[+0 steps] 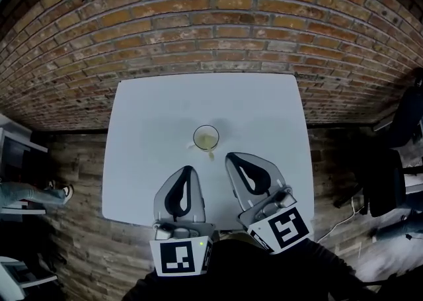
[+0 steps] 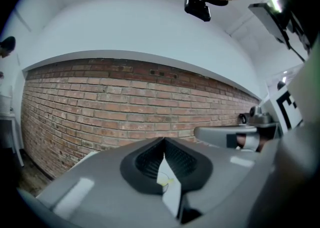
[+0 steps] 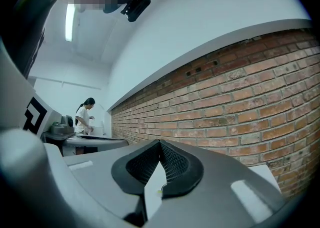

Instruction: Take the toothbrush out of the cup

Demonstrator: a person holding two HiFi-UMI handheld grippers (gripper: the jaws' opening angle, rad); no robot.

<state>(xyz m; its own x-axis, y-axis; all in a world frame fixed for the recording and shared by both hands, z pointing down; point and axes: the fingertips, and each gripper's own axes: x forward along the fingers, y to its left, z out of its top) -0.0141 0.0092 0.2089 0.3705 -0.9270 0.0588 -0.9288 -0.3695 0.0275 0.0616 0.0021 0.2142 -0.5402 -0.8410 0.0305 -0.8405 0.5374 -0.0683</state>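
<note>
Cup (image 1: 205, 138) at centre of table (image 1: 145, 161), toothbrush (image 1: 211, 151) in it, wall (image 1: 211, 22) behind

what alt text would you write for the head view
A clear cup holding a yellow toothbrush stands on a white table by a brick wall. The left gripper and right gripper, both shut and empty, point toward it.

1. Head view: from high above, facing steeply down on the white table (image 1: 165, 108). The brick wall (image 1: 211, 22) fills the upper frame, with the left gripper (image 1: 190, 169) and right gripper (image 1: 229, 157) close at lower centre.
2. Left gripper view: low, level along its jaws toward the wall.
3. Right gripper view: likewise, wall at right.
4. All share wall and table.
</note>
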